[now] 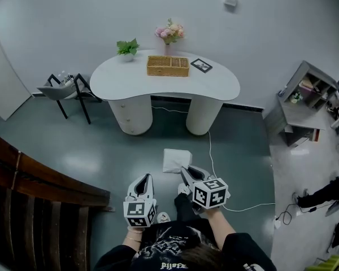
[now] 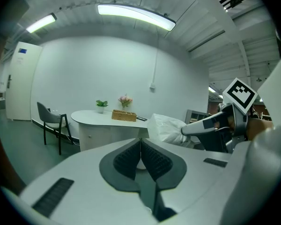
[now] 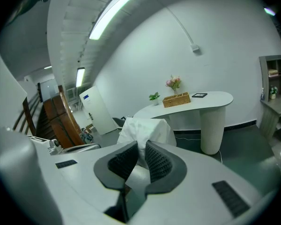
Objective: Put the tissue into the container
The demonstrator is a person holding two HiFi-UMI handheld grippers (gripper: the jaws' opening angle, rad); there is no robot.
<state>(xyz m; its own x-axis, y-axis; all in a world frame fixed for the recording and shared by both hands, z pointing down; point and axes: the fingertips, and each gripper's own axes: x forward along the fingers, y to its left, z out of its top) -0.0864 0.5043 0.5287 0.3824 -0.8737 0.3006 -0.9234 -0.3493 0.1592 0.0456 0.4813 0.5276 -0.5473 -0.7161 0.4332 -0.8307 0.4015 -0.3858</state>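
Right gripper (image 3: 141, 146): fingers clamped on white tissue (image 3: 145, 128), which bulges out past fingertips. Left gripper (image 2: 140, 142): fingers pressed together, nothing between; tissue just right of them, ahead of tips. Wicker container (image 1: 168, 65) well ahead of both pairs of fingers, on white worktop (image 1: 118, 78), between potted plant (image 1: 127, 47) and picture frame (image 1: 201, 65). Flower vase (image 1: 169, 34) behind container. Grey floor (image 1: 73, 145) under fingers.
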